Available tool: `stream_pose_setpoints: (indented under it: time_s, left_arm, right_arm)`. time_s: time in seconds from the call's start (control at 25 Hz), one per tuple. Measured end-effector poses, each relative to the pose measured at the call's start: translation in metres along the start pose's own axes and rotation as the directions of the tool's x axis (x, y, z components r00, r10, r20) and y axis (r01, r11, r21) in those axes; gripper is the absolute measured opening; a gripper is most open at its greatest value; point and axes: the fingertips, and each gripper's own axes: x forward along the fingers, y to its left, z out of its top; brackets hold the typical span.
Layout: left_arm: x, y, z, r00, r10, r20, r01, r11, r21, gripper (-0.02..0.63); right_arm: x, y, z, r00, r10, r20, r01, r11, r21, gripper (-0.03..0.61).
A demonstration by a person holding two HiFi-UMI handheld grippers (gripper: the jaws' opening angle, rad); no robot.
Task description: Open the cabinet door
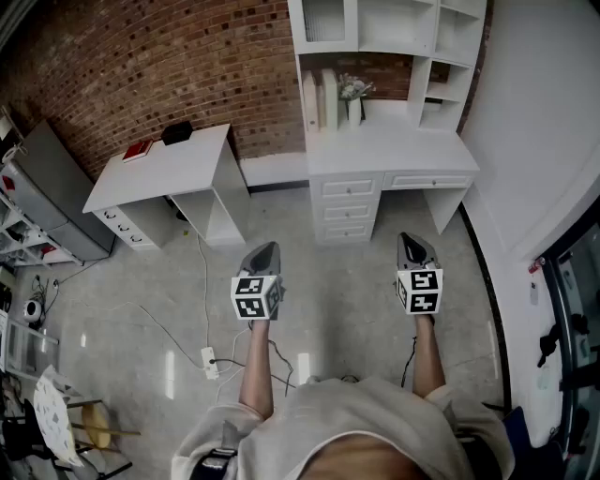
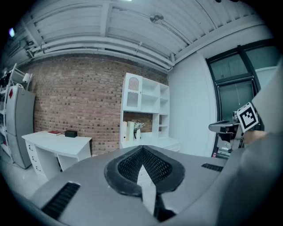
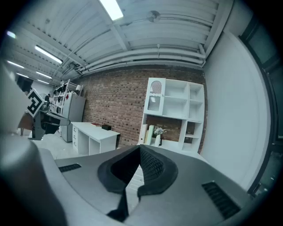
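Note:
The white hutch desk [image 1: 394, 150] stands against the brick wall ahead. Its cabinet door [image 1: 325, 21], with an arched glass pane, is closed at the hutch's upper left; it also shows in the left gripper view [image 2: 132, 92] and the right gripper view [image 3: 154, 96]. My left gripper [image 1: 265, 249] and right gripper [image 1: 412, 242] hover over the floor well short of the desk, side by side, pointing toward it. Both are shut with nothing between the jaws, as their own views show for the left gripper [image 2: 141, 148] and the right gripper [image 3: 139, 148].
A second white desk [image 1: 169, 164] with a red book [image 1: 137, 149] and a black box [image 1: 176, 132] stands at the left. A grey fridge [image 1: 52, 192] is farther left. A power strip [image 1: 210, 362] and cables lie on the floor. Drawers [image 1: 347, 208] sit under the hutch desk.

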Motion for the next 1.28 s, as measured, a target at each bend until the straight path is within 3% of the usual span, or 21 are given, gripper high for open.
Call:
stream_pose_setpoints:
  time_s: [0.76, 1.28]
  left_arm:
    - [-0.002, -0.057, -0.011, 0.999, 0.012, -0.032, -0.011, 1.000, 0.013, 0.026]
    - [0.048, -0.058, -0.024, 0.999, 0.015, -0.050, -0.015, 1.000, -0.005, 0.026]
  right_arm:
    - [-0.026, -0.030, -0.016, 0.999, 0.037, 0.017, -0.037, 0.999, -0.004, 0.014]
    - [0.016, -0.051, -0.034, 0.999, 0.053, 0.003, -0.053, 0.999, 0.014, 0.014]
